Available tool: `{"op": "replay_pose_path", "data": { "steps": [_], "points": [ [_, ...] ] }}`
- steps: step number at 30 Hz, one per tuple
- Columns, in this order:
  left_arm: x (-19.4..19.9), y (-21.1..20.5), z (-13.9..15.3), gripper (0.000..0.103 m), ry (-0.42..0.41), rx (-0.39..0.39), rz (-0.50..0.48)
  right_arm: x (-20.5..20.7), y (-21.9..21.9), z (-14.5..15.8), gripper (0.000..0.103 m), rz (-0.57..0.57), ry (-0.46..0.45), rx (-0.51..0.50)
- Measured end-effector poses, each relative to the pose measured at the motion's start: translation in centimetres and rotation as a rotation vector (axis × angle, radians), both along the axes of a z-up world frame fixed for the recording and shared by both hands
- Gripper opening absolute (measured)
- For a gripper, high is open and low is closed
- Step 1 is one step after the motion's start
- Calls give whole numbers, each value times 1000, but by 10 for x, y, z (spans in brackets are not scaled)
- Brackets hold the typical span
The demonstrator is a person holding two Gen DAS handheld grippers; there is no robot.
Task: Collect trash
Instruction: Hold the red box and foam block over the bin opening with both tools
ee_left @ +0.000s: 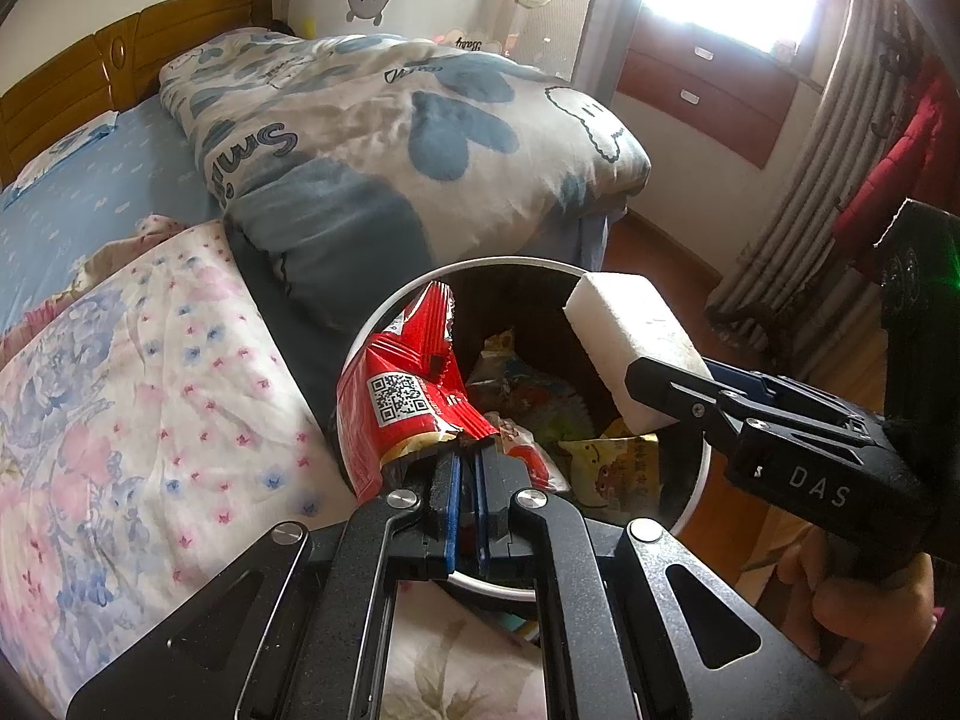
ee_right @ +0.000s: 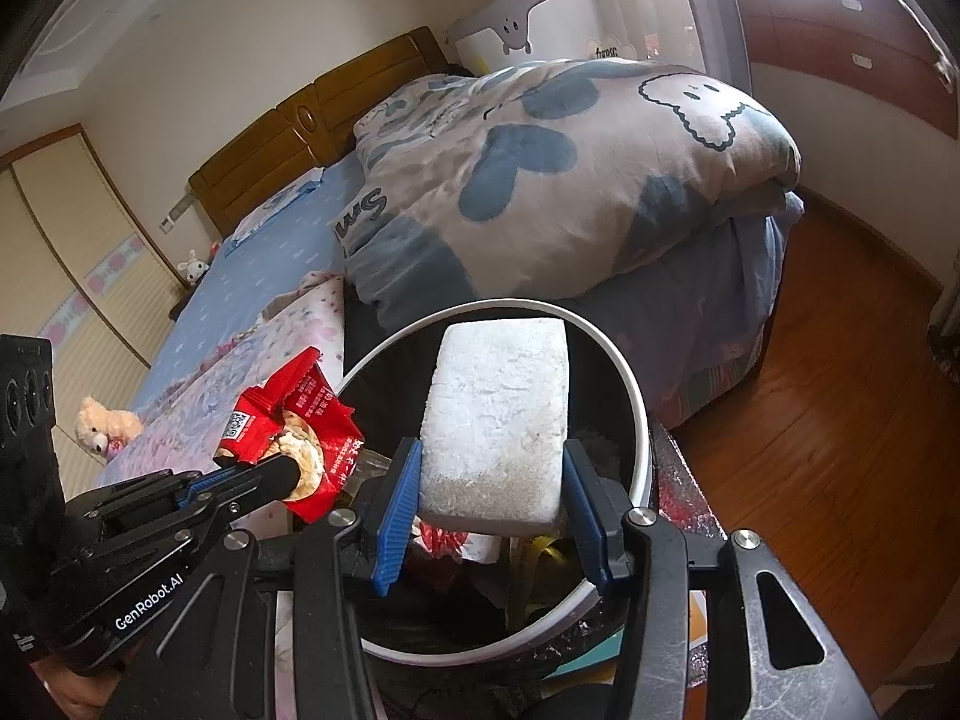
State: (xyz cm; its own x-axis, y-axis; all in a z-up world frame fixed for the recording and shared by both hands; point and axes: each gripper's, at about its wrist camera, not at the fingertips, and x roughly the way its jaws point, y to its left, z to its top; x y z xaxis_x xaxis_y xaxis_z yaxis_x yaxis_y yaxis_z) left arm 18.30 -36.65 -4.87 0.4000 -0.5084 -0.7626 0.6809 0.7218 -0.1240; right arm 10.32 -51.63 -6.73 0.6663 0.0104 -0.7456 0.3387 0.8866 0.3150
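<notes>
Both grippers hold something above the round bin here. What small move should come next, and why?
Probably open the right gripper: its white foam block hangs over the mouth of the white-rimmed round trash bin, so it should fall in. The left gripper, pinching the red snack wrapper at the rim, may need nudging inward first.

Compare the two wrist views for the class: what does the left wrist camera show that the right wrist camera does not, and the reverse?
Only the left wrist view shows red garments hanging by the striped curtain, and a yellow wrapper inside the bin.

Only the right wrist view shows the wardrobe doors, a teddy bear and a white toy rabbit on the bed.

Both show the white-rimmed bin, the left gripper shut on the red snack wrapper, the right gripper holding the white sponge, and the heart-print quilt.
</notes>
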Motion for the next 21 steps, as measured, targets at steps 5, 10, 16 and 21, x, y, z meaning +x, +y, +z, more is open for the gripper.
{"op": "replay_pose_path", "data": {
  "steps": [5,10,16,21],
  "points": [
    [0,-1,0,3,0,1,-1,1,-1,-1,47,0,2,2],
    [1,-1,-1,3,0,3,0,2,-1,-2,47,0,4,5],
    [0,-2,-2,3,1,5,0,4,0,-5,47,2,8,6],
    [1,-3,-3,3,0,6,1,4,0,-5,47,2,8,6]
  ]
}}
